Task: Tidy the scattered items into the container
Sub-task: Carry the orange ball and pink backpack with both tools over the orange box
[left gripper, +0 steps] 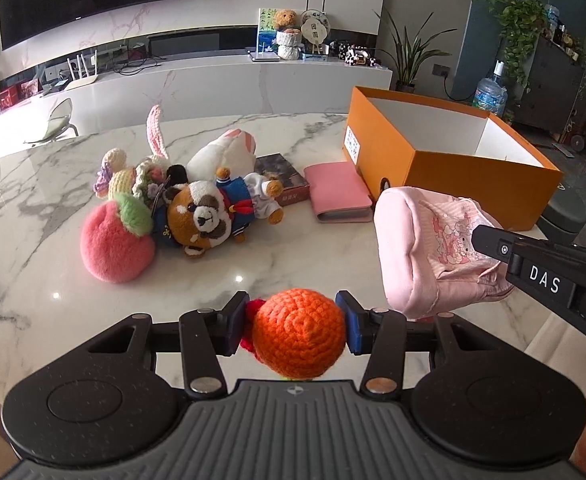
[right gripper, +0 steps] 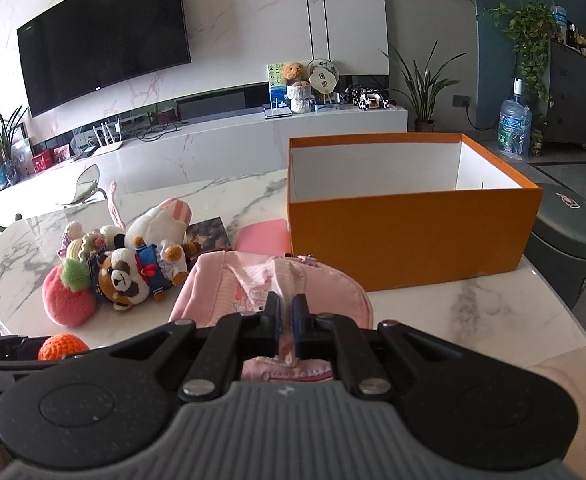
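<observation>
Marble table [left gripper: 33,208]: L gripper [left gripper: 298,326] grips orange ball [left gripper: 299,332], R gripper [right gripper: 287,320] pink pouch [right gripper: 221,288].

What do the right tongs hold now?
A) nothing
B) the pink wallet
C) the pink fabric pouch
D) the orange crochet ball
C: the right tongs are closed on a fold of the pink fabric pouch, while the orange crochet ball sits in the left tongs.

Each gripper [left gripper: 293,326] is built of black speckled arms, silver rivets and blue pads. A grey ribbed housing is seen behind. White letters "DAS" are printed on the right gripper [right gripper: 287,322].
</observation>
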`<state>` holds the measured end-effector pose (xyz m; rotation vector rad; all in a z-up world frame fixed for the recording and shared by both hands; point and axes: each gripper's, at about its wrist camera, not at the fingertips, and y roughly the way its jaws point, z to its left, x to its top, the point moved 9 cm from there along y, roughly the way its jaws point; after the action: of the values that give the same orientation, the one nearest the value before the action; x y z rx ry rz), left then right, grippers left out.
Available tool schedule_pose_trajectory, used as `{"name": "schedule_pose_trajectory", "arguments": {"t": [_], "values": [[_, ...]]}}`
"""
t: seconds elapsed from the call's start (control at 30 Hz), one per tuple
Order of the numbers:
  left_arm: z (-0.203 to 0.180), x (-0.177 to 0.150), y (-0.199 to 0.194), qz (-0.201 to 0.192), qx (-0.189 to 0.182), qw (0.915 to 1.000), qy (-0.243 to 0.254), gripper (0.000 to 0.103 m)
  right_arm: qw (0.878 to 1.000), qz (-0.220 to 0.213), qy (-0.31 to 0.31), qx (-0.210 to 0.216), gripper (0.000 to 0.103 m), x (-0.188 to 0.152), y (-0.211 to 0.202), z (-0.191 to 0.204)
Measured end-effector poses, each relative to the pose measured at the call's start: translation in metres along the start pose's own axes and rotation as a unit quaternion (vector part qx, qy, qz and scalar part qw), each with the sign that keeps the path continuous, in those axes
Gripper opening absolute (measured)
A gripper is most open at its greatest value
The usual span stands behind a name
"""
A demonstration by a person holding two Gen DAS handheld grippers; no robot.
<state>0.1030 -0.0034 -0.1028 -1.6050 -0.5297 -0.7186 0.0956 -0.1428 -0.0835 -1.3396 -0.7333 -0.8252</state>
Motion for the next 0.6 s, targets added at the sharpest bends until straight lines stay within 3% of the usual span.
{"name": "schedule_pose_trajectory", "arguments": {"t": [0.6], "values": [[-0.067,0.071,-0.003,-0.051,-0.047,0.9961,0.055,0.055,0.997,-0.072,0.015,-0.011,0.006,0.069,-0.034,-0.050]]}}
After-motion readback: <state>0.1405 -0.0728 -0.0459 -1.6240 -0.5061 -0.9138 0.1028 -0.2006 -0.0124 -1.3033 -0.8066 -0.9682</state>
